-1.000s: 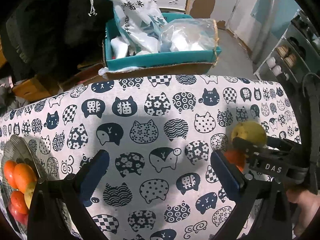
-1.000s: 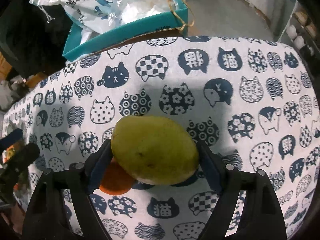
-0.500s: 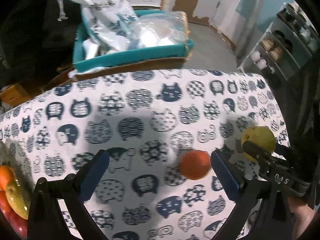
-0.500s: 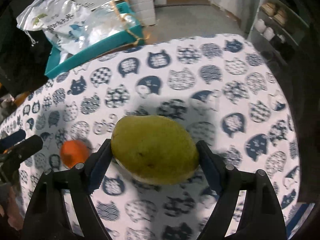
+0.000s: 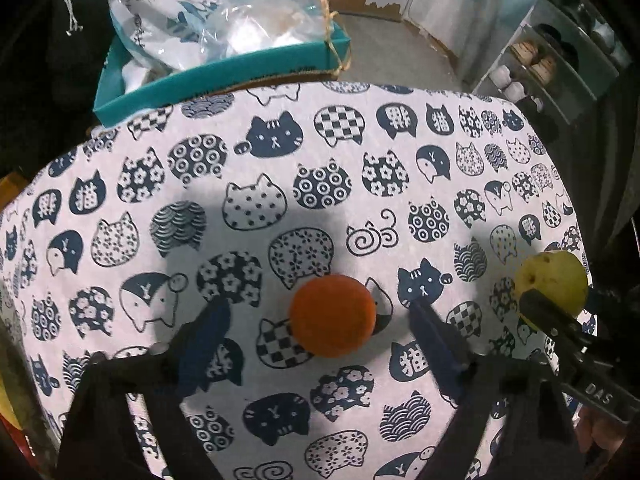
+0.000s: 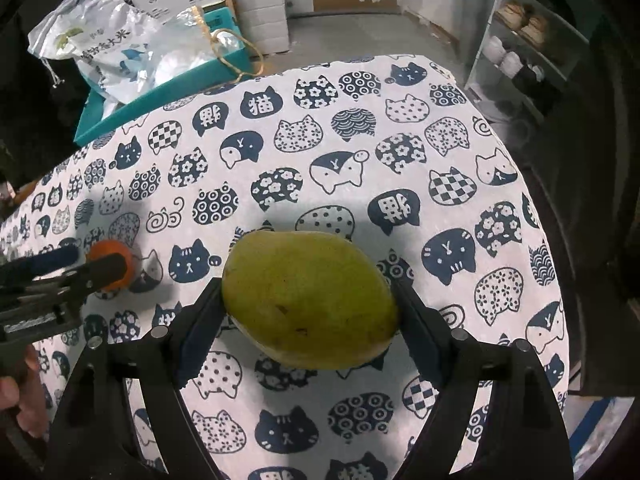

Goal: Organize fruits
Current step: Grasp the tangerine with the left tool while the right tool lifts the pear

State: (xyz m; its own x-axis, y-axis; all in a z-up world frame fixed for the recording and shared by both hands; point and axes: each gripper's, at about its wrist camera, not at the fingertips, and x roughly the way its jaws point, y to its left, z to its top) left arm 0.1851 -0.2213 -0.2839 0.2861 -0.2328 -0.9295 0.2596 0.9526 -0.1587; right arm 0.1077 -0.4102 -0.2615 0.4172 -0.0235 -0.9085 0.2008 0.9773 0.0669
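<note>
— How much room is there on the table?

— Plenty. The cat-print tablecloth (image 5: 280, 184) lies bare over most of its width. Its far edge butts against a teal box (image 5: 224, 76) stuffed with plastic bags (image 5: 180, 20), and on the right the cloth curves down over the table's edge toward a shelf unit (image 6: 520, 40) standing on the floor.

— And the left gripper?

— The left gripper (image 5: 320, 320) points steeply down at the orange (image 5: 332, 316), which sits on the cloth between its blue pads. The jaws are closing, yet a gap shows on either side of the fruit, so the pads do not press it.

— The right one?

— The right gripper (image 6: 310, 300) clamps the green mango (image 6: 310, 300) by both ends and holds it above the cloth, off to the right of the orange. A hand (image 6: 20, 396) shows at the lower left of the right wrist view, behind the left gripper.

— Any writing?

— "DAS" in white on the right gripper's body, seen from the left wrist. Chinese characters run along the white bag in the box, and some cat heads on the cloth carry one, 猫 among them.
</note>
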